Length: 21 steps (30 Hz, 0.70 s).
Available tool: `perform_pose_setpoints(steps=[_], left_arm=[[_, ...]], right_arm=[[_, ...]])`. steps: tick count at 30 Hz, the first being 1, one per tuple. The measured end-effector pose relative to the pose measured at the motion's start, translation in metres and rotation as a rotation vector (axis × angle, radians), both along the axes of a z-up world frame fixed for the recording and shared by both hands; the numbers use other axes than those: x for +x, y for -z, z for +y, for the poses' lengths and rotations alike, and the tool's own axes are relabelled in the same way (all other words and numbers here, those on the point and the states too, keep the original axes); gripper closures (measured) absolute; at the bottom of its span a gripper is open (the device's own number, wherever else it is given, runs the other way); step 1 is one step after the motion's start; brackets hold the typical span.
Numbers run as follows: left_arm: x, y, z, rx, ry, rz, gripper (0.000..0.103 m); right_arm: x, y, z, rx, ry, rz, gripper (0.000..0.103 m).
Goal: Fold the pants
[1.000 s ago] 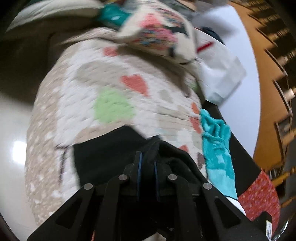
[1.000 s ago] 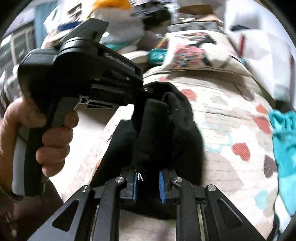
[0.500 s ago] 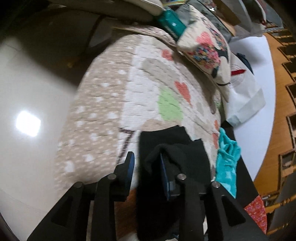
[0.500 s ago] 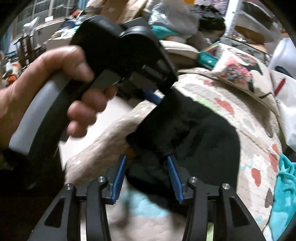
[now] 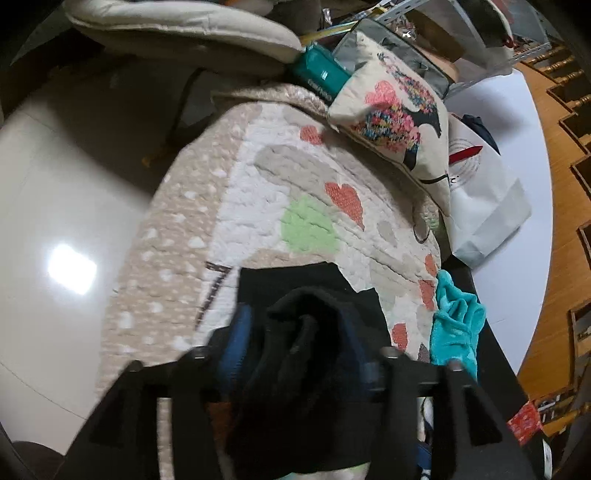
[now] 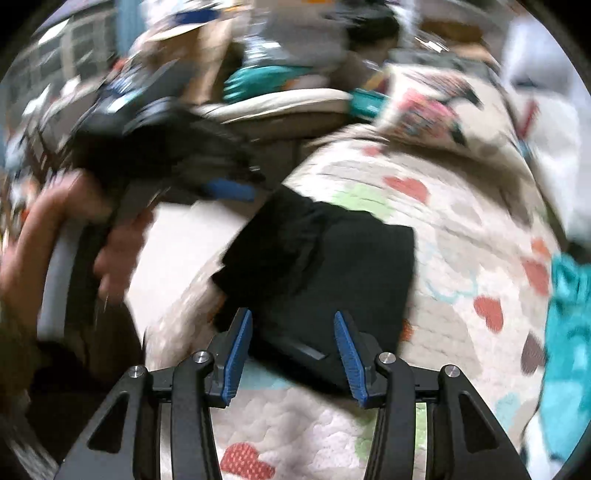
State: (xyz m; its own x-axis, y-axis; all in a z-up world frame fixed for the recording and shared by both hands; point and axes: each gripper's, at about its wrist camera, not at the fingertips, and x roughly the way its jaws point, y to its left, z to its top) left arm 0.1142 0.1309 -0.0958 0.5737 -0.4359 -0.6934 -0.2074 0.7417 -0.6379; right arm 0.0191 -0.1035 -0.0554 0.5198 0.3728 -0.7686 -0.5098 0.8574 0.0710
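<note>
The black pants (image 6: 332, 266) lie folded in a compact pile on the heart-patterned quilt (image 6: 461, 206). My right gripper (image 6: 293, 343) is open, its blue pads on either side of the pile's near edge, holding nothing. My left gripper (image 5: 295, 339) is open with a bunched fold of the pants (image 5: 306, 325) lying loose between its blurred blue pads. It shows in the right wrist view (image 6: 229, 188) at the pile's far left corner, held by a hand.
A patterned cushion (image 5: 399, 110) and a beige pillow (image 5: 177, 33) lie at the quilt's (image 5: 258, 192) far end. A teal cloth (image 5: 458, 332) sits on the right edge, a white bag (image 5: 484, 206) beyond it. Glossy floor (image 5: 55, 221) is on the left.
Both grippers opened and let go of the pants, which dropped onto the quilt. The right gripper pulled back from the pile; the left one widened further.
</note>
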Motion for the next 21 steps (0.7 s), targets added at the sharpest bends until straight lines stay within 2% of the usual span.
perform_pose_setpoints(steps=[4,6,8,11,15,18,21], left_arm=[[0.006,0.033,-0.001,-0.017,-0.033,0.127,0.049],[0.002,0.051,0.004,0.009,-0.053,0.194,0.049],[-0.003,0.063,0.01,-0.005,-0.067,0.213,0.045],[-0.008,0.059,0.017,-0.017,-0.09,0.221,0.045],[-0.022,0.03,0.019,0.033,-0.113,0.16,0.046],[-0.034,-0.003,0.015,0.077,-0.142,0.06,0.046],[-0.031,-0.025,-0.002,0.1,-0.097,-0.024,0.046]], right_arm=[[0.031,0.024,-0.026,0.122,0.122,0.139,0.052],[0.038,0.036,-0.04,0.183,0.168,0.191,0.052],[0.038,0.039,-0.046,0.22,0.178,0.203,0.053],[0.035,0.036,-0.045,0.216,0.169,0.193,0.052],[0.03,0.027,-0.05,0.224,0.187,0.159,0.052],[0.025,0.02,-0.063,0.252,0.222,0.124,0.051],[0.027,0.017,-0.071,0.284,0.255,0.111,0.051]])
